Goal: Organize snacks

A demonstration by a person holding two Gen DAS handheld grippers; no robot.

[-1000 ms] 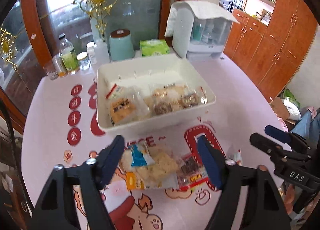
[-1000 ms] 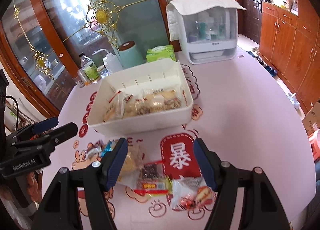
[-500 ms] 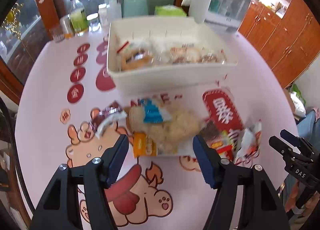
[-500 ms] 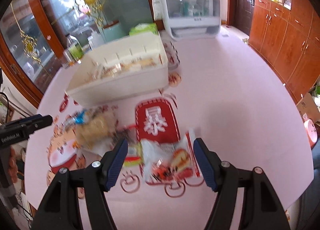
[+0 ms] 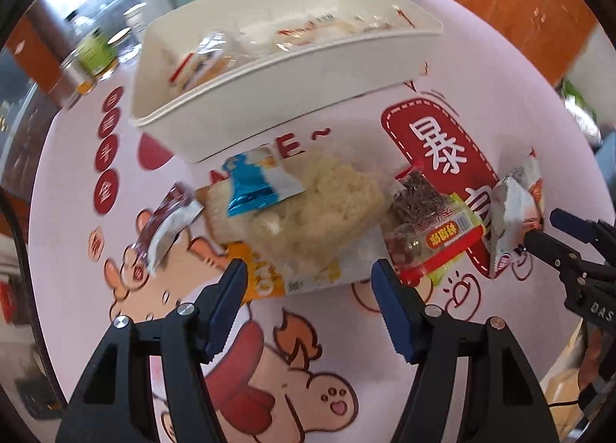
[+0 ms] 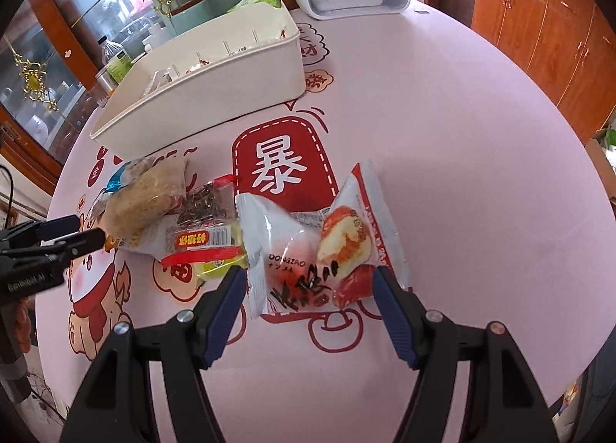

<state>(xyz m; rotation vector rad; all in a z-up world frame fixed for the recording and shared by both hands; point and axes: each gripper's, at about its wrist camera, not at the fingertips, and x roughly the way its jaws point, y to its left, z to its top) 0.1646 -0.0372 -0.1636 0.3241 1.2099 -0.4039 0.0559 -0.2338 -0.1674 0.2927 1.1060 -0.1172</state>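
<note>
White bin (image 5: pixel 292 96) ahead of both claws, five loose packets on tablecloth (image 6: pixel 462 173), left gripper (image 5: pixel 308 285) wide open over crumbly packet (image 5: pixel 308 212), right gripper (image 6: pixel 310 289) wide open straddling bun packet (image 6: pixel 319 246), nothing held.

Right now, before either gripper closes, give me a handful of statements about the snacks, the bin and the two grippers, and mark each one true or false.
1. Both grippers are open and hold nothing. True: the left gripper and the right gripper are each spread around a packet without gripping it.
2. The white bin is empty. False: several wrapped snacks already lie inside it.
3. The right gripper lines up with the white pastry packet. True.
4. The rice cracker bag lies inside the bin. False: it lies on the table in front of the bin, between the left gripper's fingers.
5. A small blue sachet rests on top of the rice cracker bag. True.
</note>
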